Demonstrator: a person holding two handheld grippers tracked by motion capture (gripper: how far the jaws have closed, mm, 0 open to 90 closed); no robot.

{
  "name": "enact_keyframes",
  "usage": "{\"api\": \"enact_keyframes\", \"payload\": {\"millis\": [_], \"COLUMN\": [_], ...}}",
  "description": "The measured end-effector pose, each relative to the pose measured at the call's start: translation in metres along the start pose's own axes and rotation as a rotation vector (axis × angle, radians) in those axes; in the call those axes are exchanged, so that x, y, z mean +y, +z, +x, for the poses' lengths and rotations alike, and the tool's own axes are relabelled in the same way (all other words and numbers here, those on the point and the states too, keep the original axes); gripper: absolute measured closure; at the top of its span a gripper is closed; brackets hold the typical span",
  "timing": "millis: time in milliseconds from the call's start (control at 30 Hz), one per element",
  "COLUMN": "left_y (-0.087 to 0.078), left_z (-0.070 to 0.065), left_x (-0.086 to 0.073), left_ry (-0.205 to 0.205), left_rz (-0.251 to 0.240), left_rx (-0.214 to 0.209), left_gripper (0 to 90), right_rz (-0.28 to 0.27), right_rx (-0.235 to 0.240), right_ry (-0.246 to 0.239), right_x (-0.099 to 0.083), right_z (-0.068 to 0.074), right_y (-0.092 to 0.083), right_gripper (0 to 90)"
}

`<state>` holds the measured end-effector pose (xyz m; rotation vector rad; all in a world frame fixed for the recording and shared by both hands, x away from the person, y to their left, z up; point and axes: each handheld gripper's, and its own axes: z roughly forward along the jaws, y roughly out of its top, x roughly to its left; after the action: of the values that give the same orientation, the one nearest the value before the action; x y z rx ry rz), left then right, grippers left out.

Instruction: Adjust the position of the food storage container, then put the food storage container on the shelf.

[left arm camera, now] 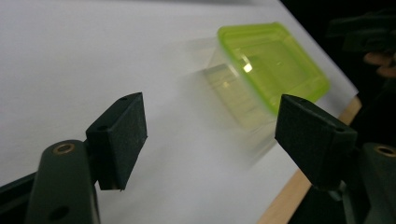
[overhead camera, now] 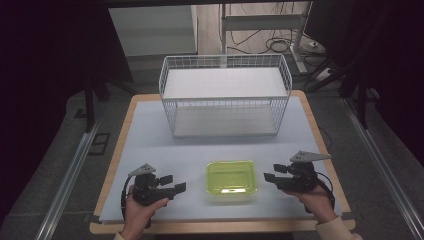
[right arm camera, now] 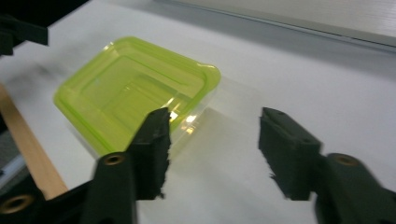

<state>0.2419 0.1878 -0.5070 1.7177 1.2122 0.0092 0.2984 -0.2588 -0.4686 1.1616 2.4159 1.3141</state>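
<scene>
Claws: 2, left claw (overhead camera: 175, 183), right claw (overhead camera: 272, 172) | container (overhead camera: 232, 178): 1 | basket (overhead camera: 225, 95): 1

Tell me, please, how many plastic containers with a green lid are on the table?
1. The container sits near the table's front edge, between the left gripper and the right gripper. The wire basket behind it looks empty, so none seems hidden.

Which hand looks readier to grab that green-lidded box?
Probably the right. The right gripper sits close beside the green-lidded box, jaws open toward it. The left gripper, also open, stands farther from the box.
</scene>
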Motion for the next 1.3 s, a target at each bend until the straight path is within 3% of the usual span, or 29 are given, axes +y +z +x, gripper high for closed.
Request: {"api": "enact_keyframes", "payload": {"millis": [233, 367, 633, 1000, 1300], "left_y": [0.004, 0.008, 0.016, 0.037, 0.053], "left_z": [-0.005, -0.009, -0.008, -0.010, -0.011], "left_x": [0.010, 0.012, 0.014, 0.020, 0.024], "left_ry": [-0.042, -0.050, -0.093, -0.142, -0.162], "left_rz": [-0.004, 0.023, 0.043, 0.086, 0.107], "left_rx": [-0.038, -0.038, -0.071, -0.115, -0.124], "left_gripper": [24.2, 24.9, 25.4, 25.8, 28.9], "right_rz": [0.003, 0.012, 0.026, 0.044, 0.072], "right_rx": [0.038, 0.068, 0.105, 0.127, 0.142], "right_ry": [0.022, 0.073, 0.099, 0.150, 0.217], "right_x": [0.001, 0.003, 0.002, 0.004, 0.002], "right_z": [0.000, -0.001, 0.001, 0.002, -0.003], "right_y": [0.000, 0.001, 0.014, 0.027, 0.038], "right_gripper": [33.5, 34.0, 34.1, 34.6, 39.2]}}
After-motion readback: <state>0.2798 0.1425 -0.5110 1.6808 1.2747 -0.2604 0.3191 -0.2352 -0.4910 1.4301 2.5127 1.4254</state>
